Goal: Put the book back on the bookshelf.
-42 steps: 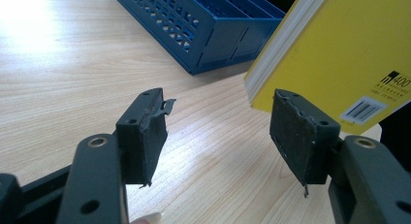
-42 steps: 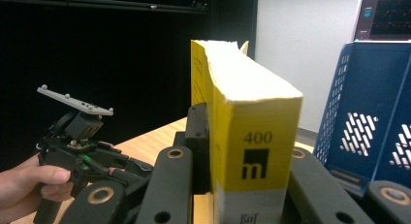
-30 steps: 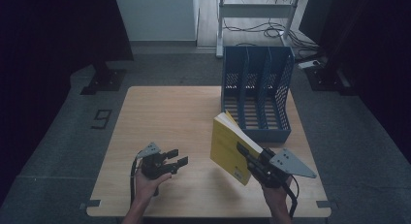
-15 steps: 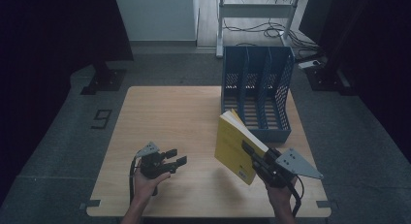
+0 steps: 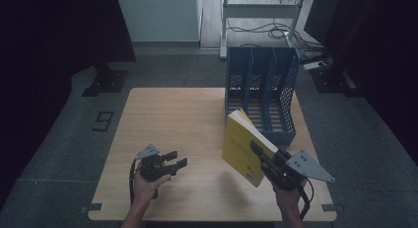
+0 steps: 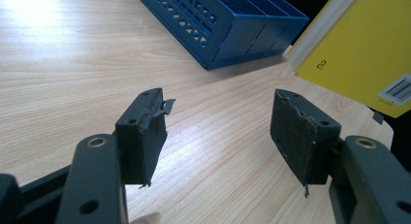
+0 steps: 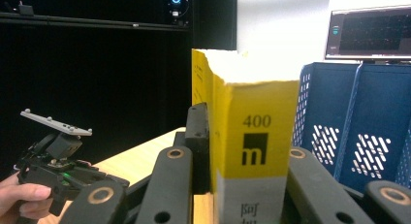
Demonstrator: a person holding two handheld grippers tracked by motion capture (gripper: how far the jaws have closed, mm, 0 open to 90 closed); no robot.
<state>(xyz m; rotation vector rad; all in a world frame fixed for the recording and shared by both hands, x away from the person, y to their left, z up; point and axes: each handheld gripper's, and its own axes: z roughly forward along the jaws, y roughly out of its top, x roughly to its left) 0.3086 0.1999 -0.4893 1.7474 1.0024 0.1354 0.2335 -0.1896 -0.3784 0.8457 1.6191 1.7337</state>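
A thick yellow book (image 5: 241, 139) stands tilted above the table's right front, with my right gripper (image 5: 258, 155) shut on its lower spine end. In the right gripper view the book's spine (image 7: 254, 95), marked 400, sits clamped between the jaws of the right gripper (image 7: 249, 153). My left gripper (image 5: 173, 162) hovers low over the left front of the table, open and holding nothing. In the left gripper view the left gripper (image 6: 218, 132) has its jaws wide apart over bare wood, and the yellow book (image 6: 358, 44) hangs at the upper right.
A blue three-slot file rack (image 5: 261, 90) lies on the wooden table (image 5: 172, 114) at the back right, just behind the book. The blue file rack (image 6: 232, 20) also lies ahead of the left gripper. Shelving and cables stand beyond the table.
The right gripper has carried the book slightly to the right. The left gripper has stayed in place, open.
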